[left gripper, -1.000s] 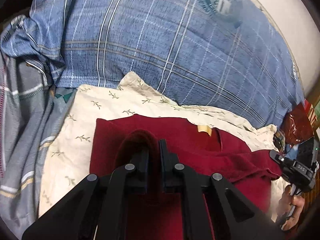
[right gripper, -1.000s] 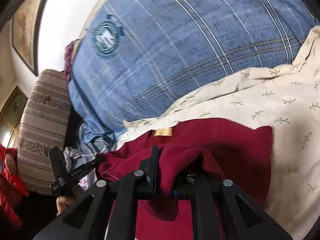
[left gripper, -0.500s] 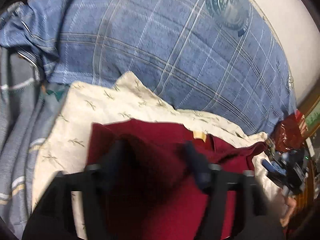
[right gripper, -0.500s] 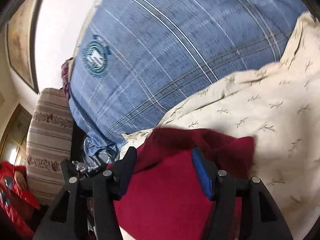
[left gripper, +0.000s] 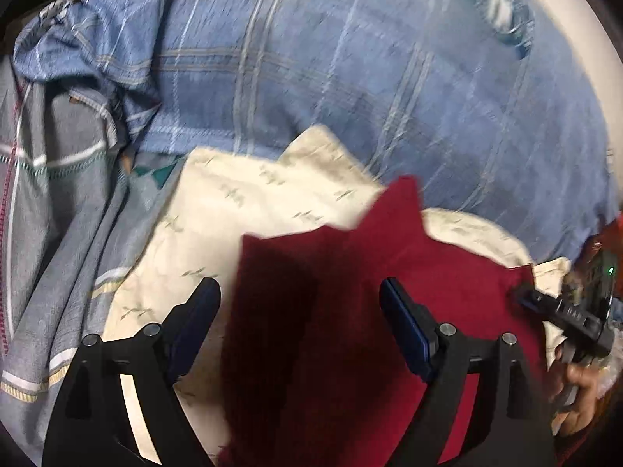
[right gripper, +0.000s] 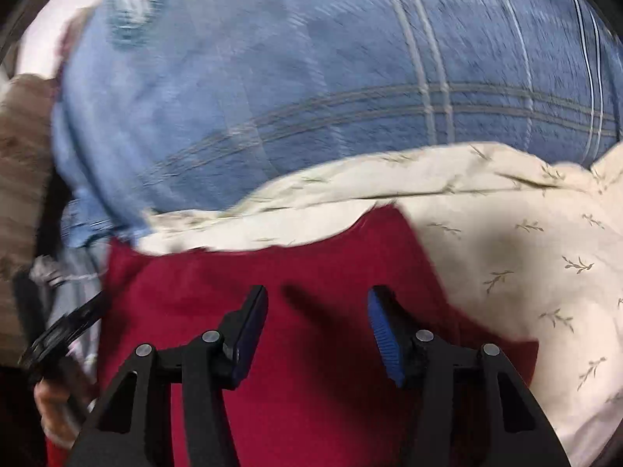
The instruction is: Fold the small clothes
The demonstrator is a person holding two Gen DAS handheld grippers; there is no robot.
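Note:
A dark red garment (left gripper: 447, 288) lies folded on a cream cloth with a leaf print (left gripper: 249, 202). It also shows in the right wrist view (right gripper: 311, 268), on the same cream cloth (right gripper: 525, 241). My left gripper (left gripper: 300, 292) is open and empty, above the garment's left part. My right gripper (right gripper: 317, 303) is open and empty over the garment. The right gripper also shows at the right edge of the left wrist view (left gripper: 568, 311), and the left gripper at the left edge of the right wrist view (right gripper: 66, 330). Both views are blurred.
A blue plaid bedcover (left gripper: 350, 78) with a round emblem (left gripper: 494, 4) lies behind the cloth, also in the right wrist view (right gripper: 311, 78). A grey striped blanket (left gripper: 50, 202) is bunched at the left. A striped cushion (right gripper: 19, 155) stands at the far left.
Both grippers were shut on the red garment one second ago. They have opened, let it go and drawn back, and the garment now lies folded flat.

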